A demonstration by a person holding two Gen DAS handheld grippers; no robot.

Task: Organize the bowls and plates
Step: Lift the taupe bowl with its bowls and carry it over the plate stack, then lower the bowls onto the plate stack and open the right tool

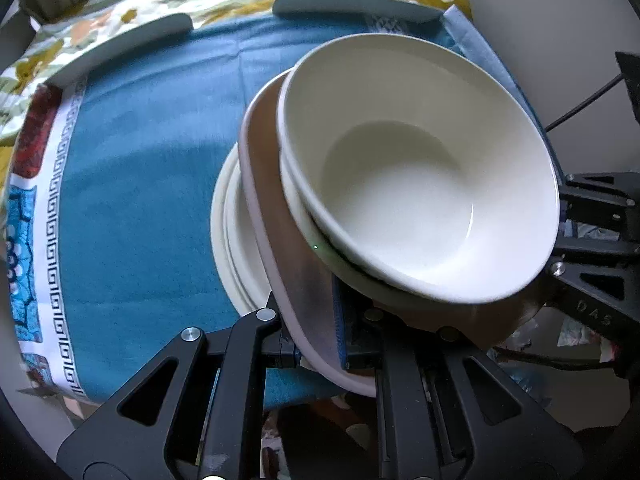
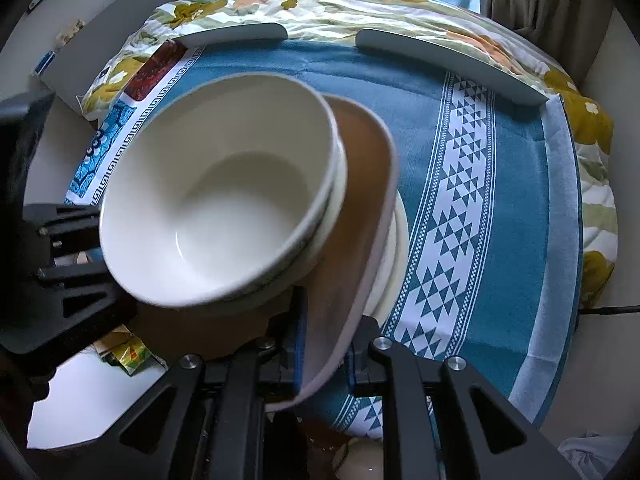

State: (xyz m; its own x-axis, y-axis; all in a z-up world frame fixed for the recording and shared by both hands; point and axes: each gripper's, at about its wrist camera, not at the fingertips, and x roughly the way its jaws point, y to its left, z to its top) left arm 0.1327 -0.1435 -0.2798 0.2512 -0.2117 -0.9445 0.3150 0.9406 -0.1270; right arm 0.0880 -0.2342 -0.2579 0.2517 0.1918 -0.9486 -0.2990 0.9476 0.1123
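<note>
A brown plate with a pale rim [image 1: 272, 184] [image 2: 360, 200] carries two nested white bowls [image 1: 400, 184] [image 2: 224, 208]. My left gripper [image 1: 316, 340] is shut on the plate's near rim in the left wrist view. On the opposite rim, my right gripper [image 2: 326, 350] is also shut. Each gripper's black frame shows in the other's view, the right one [image 1: 576, 236] and the left one [image 2: 80, 256], with the fingertips hidden behind the bowls. A stack of white plates [image 1: 232, 248] [image 2: 394, 264] lies on the blue cloth just under the brown plate. Whether they touch is unclear.
The blue patterned cloth [image 1: 152, 184] [image 2: 500, 200] covers a round table over a floral cloth [image 2: 592, 128]. Two curved grey bars [image 1: 132, 44] [image 1: 356, 6] lie along its far edge. Off the table's edge, clutter [image 2: 128, 352] shows on the floor.
</note>
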